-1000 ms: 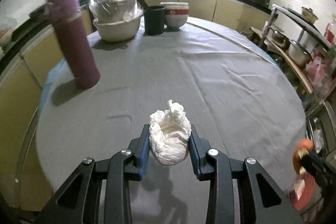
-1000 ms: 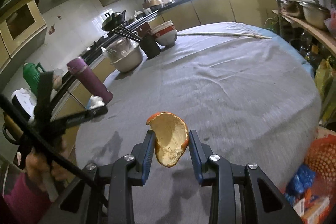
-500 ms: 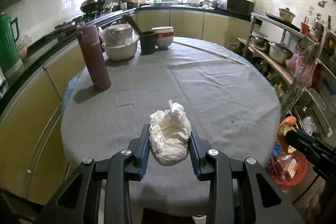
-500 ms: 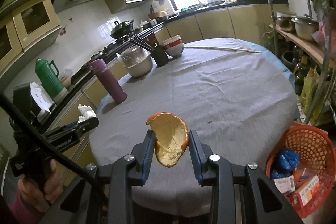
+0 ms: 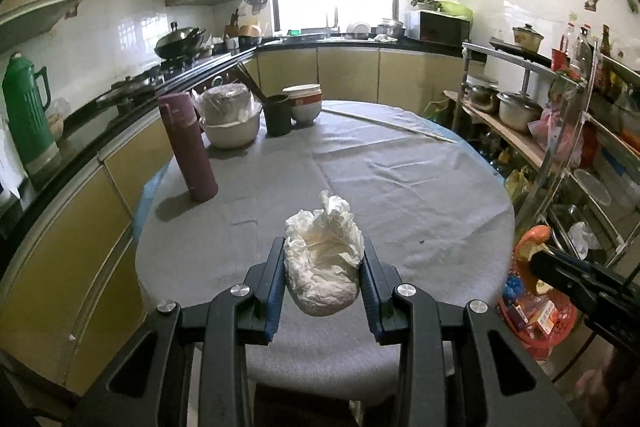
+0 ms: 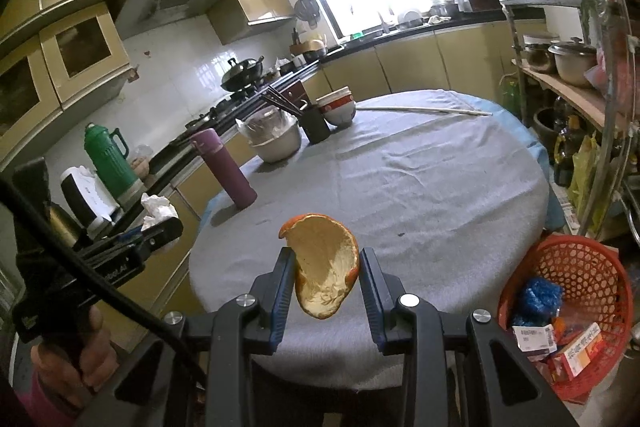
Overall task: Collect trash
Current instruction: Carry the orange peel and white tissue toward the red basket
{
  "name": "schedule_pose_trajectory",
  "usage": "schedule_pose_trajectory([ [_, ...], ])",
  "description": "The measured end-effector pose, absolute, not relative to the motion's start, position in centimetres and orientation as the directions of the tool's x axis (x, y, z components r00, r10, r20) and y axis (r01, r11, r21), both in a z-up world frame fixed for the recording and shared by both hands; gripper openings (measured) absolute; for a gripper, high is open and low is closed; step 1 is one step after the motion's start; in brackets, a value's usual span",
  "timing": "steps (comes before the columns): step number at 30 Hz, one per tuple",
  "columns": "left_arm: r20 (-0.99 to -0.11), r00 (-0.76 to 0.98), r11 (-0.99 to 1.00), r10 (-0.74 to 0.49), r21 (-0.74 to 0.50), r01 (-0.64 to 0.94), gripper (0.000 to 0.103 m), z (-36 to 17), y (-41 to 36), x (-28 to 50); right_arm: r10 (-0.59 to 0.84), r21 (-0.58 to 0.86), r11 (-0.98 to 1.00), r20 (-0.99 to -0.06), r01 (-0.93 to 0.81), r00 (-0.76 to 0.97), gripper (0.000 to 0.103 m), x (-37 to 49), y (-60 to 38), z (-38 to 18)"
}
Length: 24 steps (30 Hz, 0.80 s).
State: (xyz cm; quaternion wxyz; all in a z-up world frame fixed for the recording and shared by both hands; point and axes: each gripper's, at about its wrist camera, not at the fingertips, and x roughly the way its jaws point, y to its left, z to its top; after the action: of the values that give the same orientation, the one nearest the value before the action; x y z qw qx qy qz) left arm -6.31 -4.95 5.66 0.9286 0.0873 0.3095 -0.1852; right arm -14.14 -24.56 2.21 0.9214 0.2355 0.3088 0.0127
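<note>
My left gripper [image 5: 323,267] is shut on a crumpled white tissue [image 5: 322,259], held in the air above the near edge of the round grey table [image 5: 400,187]. My right gripper [image 6: 326,271] is shut on an orange peel [image 6: 326,267], pale inside facing me, also off the table's near edge. An orange mesh trash basket [image 6: 580,307] with packets inside stands on the floor at the lower right; it also shows in the left wrist view [image 5: 536,315] behind the right gripper. The left gripper with its tissue shows at the left of the right wrist view [image 6: 160,215].
On the table's far left stand a purple flask [image 5: 188,147], a white bowl with a wrapped pot [image 5: 232,119], a black cup with chopsticks [image 5: 278,115] and stacked bowls [image 5: 306,105]. A metal shelf rack with pots [image 5: 560,131] lines the right side. Kitchen counters run along the left.
Both grippers have pulled back and up from the table with their loads; the whole table and the trash basket now show.
</note>
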Motion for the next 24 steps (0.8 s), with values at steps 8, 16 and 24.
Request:
schedule_pose_trajectory([
  [8,-0.591,0.764,0.922,-0.261,0.083,0.379,0.036,6.4,-5.2,-6.5,0.2,0.471,0.876,-0.549,0.102,0.812,0.035,-13.8,-24.8,1.6],
  [16,-0.604,0.757,0.922,-0.251,0.09,0.377,0.036,5.6,-5.5,-5.6,0.194,0.482,0.868,-0.549,0.119,0.813,0.035,-12.6,-25.8,1.1],
  [24,-0.613,0.75,0.921,-0.25,0.089,0.379,0.036,5.0,-5.1,-5.3,0.191,0.486,0.865,-0.55,0.125,0.813,0.035,-11.9,-25.7,0.5],
])
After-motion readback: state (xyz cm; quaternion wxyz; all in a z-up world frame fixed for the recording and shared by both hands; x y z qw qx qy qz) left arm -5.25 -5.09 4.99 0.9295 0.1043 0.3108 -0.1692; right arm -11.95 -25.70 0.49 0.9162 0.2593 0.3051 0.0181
